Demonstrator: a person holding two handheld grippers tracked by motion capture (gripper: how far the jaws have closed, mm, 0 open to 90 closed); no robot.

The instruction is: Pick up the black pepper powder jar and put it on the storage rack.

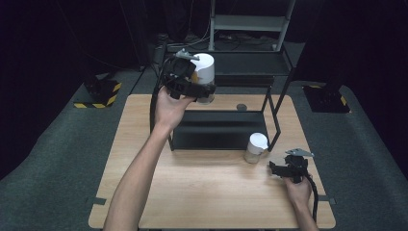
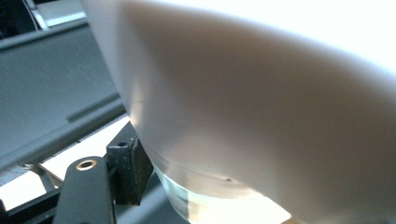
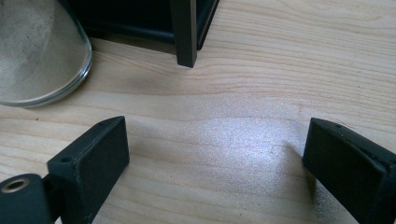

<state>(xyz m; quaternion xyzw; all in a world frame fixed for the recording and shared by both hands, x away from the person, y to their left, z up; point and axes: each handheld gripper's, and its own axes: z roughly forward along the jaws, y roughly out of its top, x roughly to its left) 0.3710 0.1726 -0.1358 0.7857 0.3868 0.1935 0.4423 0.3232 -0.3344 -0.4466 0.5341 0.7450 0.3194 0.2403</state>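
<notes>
My left gripper [image 1: 199, 89] is raised above the back of the table and shut on a glass jar with a white lid [image 1: 204, 70]. In the left gripper view the white lid [image 2: 261, 93] looms huge and blurred, with glass below it and one black pad [image 2: 133, 170] pressed on the jar's side. A second white-lidded jar [image 1: 255, 147] stands on the wooden table [image 1: 211, 192] beside the black shelf rack [image 1: 221, 129]. My right gripper [image 1: 279, 169] rests low, right of that jar, open; between its pads [image 3: 93, 154] lies bare wood, and the jar's glass base [image 3: 39, 51] shows at upper left.
The black rack has a low shelf and an upper shelf [image 1: 250, 62] behind the held jar. A rack leg [image 3: 186, 32] stands just ahead of the right gripper. A small round dark disc [image 1: 241, 107] lies on the table behind the rack. Dark floor surrounds the table.
</notes>
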